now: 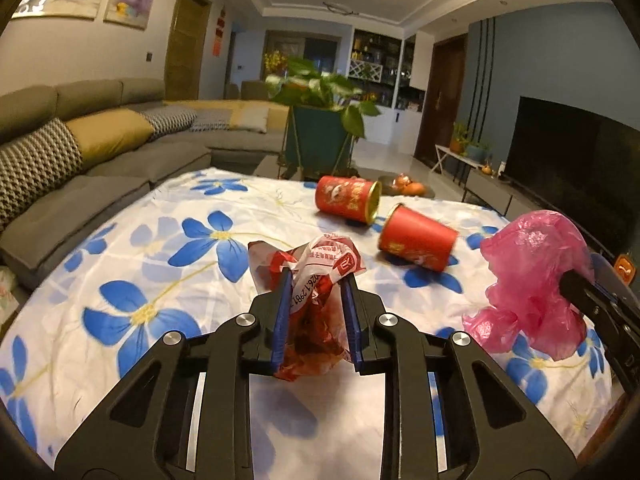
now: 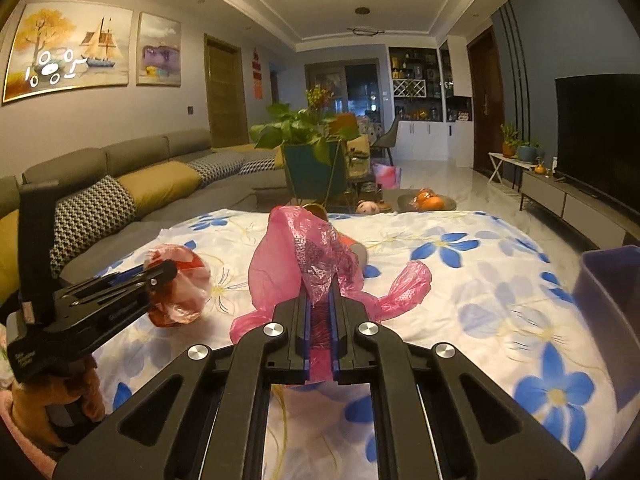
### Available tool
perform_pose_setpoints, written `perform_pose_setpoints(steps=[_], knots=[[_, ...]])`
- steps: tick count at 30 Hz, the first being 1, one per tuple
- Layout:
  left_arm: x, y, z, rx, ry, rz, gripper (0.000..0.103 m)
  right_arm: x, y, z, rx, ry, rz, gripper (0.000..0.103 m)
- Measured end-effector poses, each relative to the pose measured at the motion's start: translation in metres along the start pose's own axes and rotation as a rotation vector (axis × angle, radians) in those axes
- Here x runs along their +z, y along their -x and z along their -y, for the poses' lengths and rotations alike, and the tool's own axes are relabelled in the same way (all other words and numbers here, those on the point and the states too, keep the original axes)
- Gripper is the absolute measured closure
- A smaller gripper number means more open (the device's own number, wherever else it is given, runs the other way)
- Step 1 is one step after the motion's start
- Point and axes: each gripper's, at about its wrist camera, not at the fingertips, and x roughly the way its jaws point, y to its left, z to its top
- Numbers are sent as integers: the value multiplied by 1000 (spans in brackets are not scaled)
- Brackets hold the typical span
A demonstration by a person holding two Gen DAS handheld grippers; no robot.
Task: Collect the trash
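My left gripper (image 1: 316,276) is shut on a crumpled red and white plastic wrapper (image 1: 320,264), held above the flowered tablecloth (image 1: 160,272). The same wrapper shows at the left in the right wrist view (image 2: 180,280). My right gripper (image 2: 321,292) is shut on a pink plastic bag (image 2: 296,264), which also shows at the right in the left wrist view (image 1: 536,276). A red tin can (image 1: 348,198) lies on its side toward the far edge. A red paper cup (image 1: 416,238) lies on its side beside it.
A purple bin (image 2: 612,300) stands at the table's right edge. A potted plant (image 1: 320,120) in a teal stand is beyond the table. A grey sofa (image 1: 100,148) runs along the left. A plate of oranges (image 2: 426,202) and a TV (image 2: 600,132) are at the right.
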Motion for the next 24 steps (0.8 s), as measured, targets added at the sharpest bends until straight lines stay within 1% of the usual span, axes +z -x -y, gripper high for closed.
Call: perform_pose_setpoints(steps=[4,9,16,24], knots=[[-3,31,17,-13,-4,43,79,-2,26,8,-28,-13,28,95],[-3,60,36,-10,-20,69,79,-3,56,22,-59,-32,53,95],[-5,88,55,-28,-42,95,79,-4,90,31,-82,-38,89,95],[-4,103,68,-32,-63,119,79,-2,106,42,-93,-60,118,95]])
